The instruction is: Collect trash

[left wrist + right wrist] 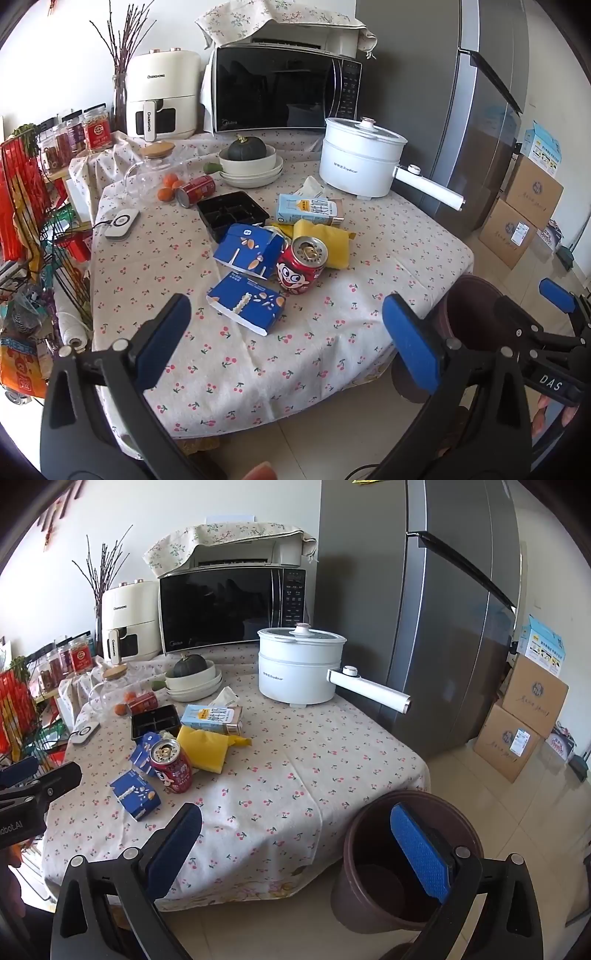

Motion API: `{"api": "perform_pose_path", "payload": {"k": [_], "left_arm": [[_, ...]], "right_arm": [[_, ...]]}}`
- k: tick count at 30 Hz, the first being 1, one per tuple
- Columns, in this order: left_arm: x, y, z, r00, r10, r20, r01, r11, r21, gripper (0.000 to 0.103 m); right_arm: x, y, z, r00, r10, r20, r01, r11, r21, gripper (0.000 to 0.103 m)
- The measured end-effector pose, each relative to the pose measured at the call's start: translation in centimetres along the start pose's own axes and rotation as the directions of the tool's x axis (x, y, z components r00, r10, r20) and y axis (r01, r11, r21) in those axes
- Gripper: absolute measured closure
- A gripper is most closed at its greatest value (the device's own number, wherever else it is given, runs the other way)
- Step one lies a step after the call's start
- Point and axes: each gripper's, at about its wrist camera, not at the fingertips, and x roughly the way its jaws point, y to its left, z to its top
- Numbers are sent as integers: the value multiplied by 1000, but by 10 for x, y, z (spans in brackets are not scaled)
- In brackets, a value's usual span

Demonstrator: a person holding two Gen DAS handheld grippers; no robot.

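The right gripper's finger (417, 853) hid part of the brown bin (369, 882) (its base was cut off), and carton (212, 716) print was unreadable.

Both wrist cameras look obliquely down from beyond the table's (332, 332) near edge. The left sits nearer the litter at 12 o'clock; the right, further right, takes in the bin (373, 867) at 5 o'clock. Both share tabletop, microwave (280, 92) and fridge (424, 609).

Litter lies clustered on the cherry-print worktop (332, 332): an opened red cartoon can (301, 267) standing upright, two torn blue cartons (245, 308), one flat in front and one (249, 251) propped just behind, a crumpled yellow wrapper (332, 240), a light-blue milk carton (308, 210) on its side, an empty black plastic tray (232, 214) and a second red can (195, 190) tipped over. A brown bin (391, 864) stands on the floor beside the worktop.
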Motion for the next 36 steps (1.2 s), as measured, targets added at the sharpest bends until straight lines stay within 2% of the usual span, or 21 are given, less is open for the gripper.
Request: {"api": "perform_pose_path", "payload": {"k": [36], "left_arm": [[3, 3, -6, 1000, 3, -17, -3, 1000, 5, 0]], "right_arm": [[1, 0, -4, 1000, 2, -8, -2, 1000, -3, 0]]}}
